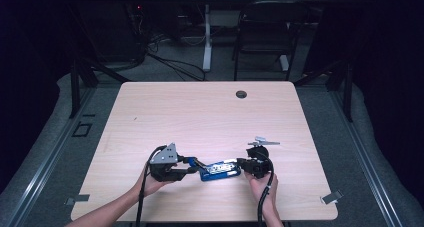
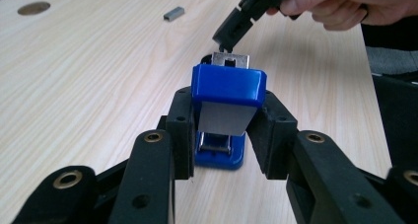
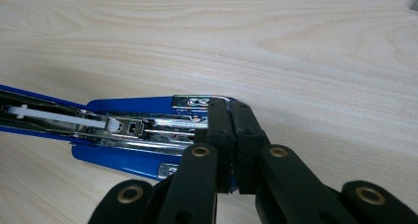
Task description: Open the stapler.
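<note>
The place looked like a lab or recording studio set up for bench trials, not a home. A pale wood-grain worktop (image 1: 210, 112) with a round cable hole (image 1: 241, 94) stood on grey carpet inside dark curtained walls, with metal floor rails (image 1: 55, 157) running along both sides and tape marks (image 1: 331, 197) at its near corners. Behind it, loose cables (image 1: 170, 62) trailed across the floor past a white desk leg (image 1: 207, 37) and an empty black chair (image 1: 265, 32), and a small red light (image 1: 138, 8) glowed on equipment in the dark.
</note>
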A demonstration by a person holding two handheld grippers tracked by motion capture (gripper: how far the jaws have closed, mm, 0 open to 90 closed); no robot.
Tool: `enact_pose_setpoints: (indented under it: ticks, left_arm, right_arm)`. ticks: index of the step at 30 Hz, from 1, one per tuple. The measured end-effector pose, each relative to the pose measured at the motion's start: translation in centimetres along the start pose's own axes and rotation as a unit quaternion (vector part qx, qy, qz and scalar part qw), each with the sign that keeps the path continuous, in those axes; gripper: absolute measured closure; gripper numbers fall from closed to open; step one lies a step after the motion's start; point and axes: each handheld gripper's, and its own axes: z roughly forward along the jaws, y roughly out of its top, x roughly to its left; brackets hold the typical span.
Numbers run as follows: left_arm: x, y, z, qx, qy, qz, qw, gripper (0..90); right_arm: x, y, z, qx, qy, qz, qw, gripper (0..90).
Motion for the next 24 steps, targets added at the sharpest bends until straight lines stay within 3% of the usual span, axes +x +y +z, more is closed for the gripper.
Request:
enact_pose_setpoints:
  ticks: [12, 20, 24]
  left_arm:
    - [0.2, -1.4, -0.6, 0.032, 0.004, -0.002, 0.9995, 65.5]
    - [0.3, -1.7, -0.7, 0.029, 0.002, 0.002, 0.9996, 65.6]
    - [0.3, -1.5, -0.7, 0.028, 0.001, 0.006, 0.9996, 65.6]
  right_arm:
    - [-0.1, 0.1, -0.1, 0.007, 0.001, -0.003, 1.0, 88.9]
    - [0.1, 0.1, 0.0, 0.002, -0.002, -0.012, 0.9999, 88.6]
    - [0.3, 0.4, -0.3, 0.008, -0.01, -0.029, 0.9995, 80.7]
